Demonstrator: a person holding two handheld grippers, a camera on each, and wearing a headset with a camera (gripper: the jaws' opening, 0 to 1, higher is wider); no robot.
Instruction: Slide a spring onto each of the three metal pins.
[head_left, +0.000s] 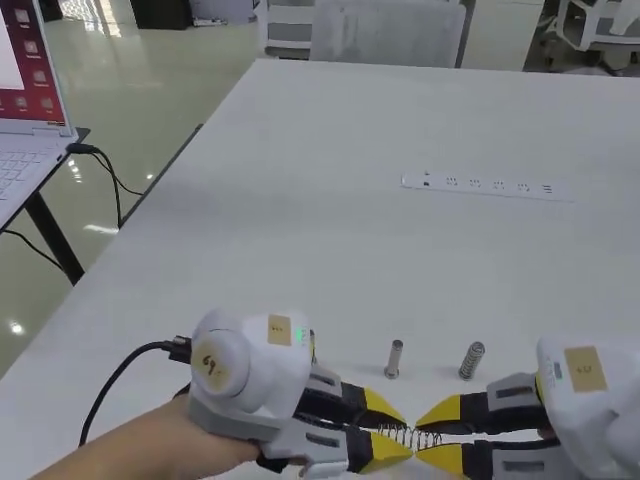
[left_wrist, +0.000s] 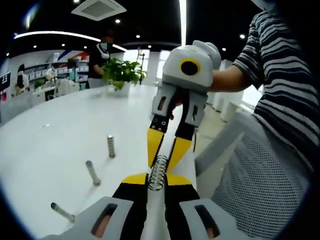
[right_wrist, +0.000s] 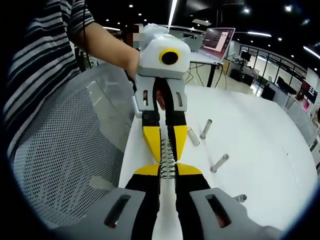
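Holds one spring (head_left: 410, 436) at the near edge of the table (head_left: 350, 200), pinched by left gripper (left_wrist: 156, 180) and right gripper (right_wrist: 168, 172); risks buckling it or flicking it off that edge under uneven squeeze, before reaching the bare pin (head_left: 394, 358)

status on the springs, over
left gripper, right gripper both shut on one spring. one sprung pin, two bare pins. nothing blocking.

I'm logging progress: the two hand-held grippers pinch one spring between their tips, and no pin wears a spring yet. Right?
Not quite: the head view shows a spring-covered pin beside a bare pin. The left hand-held gripper and right hand-held gripper do pinch one spring between their tips.
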